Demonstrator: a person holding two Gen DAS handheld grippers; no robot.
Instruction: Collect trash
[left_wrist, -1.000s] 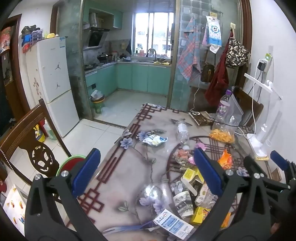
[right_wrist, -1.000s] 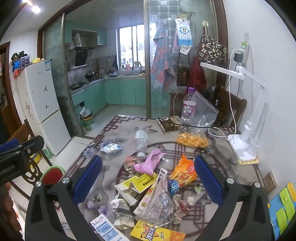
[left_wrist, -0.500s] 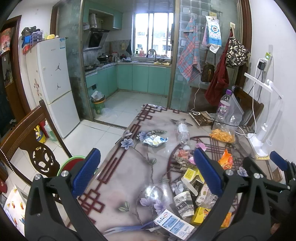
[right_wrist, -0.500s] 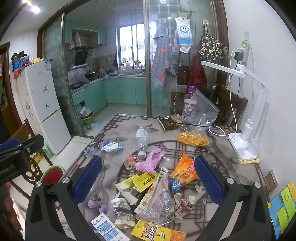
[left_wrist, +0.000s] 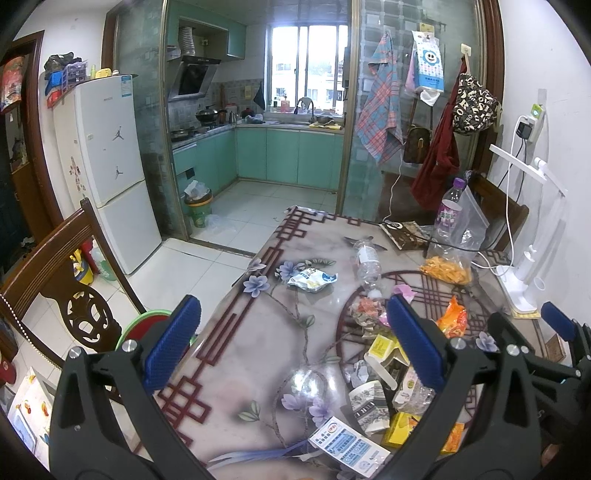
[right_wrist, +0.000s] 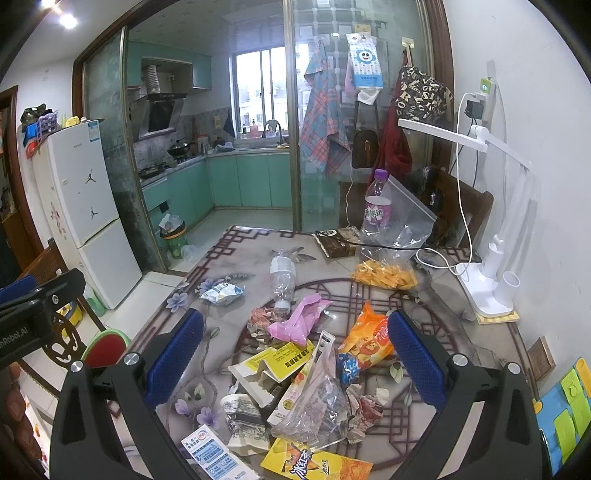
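Observation:
A heap of trash lies on the flowered table (right_wrist: 229, 258): a pink plastic bag (right_wrist: 299, 321), an orange snack packet (right_wrist: 365, 343), a yellow carton (right_wrist: 273, 363), a clear wrapper (right_wrist: 317, 398) and a crushed clear bottle (right_wrist: 282, 275). A blue-white snack packet (left_wrist: 312, 278) lies apart, further left. My right gripper (right_wrist: 293, 360) hovers open above the heap, holding nothing. My left gripper (left_wrist: 295, 345) hangs open over the table's left part, left of the heap, also with nothing in it.
A clear zip bag (right_wrist: 400, 225) with a purple-capped bottle (right_wrist: 376, 206) and orange chips (right_wrist: 384, 275) sits at the back right. A white desk lamp (right_wrist: 487, 280) and its cable stand at the right. A wooden chair (left_wrist: 55, 273) is at the left; a green bin (left_wrist: 199, 208) stands in the kitchen.
Both views have drifted very slightly, so the trash sits a touch lower in the right wrist view. Both grippers have stayed open.

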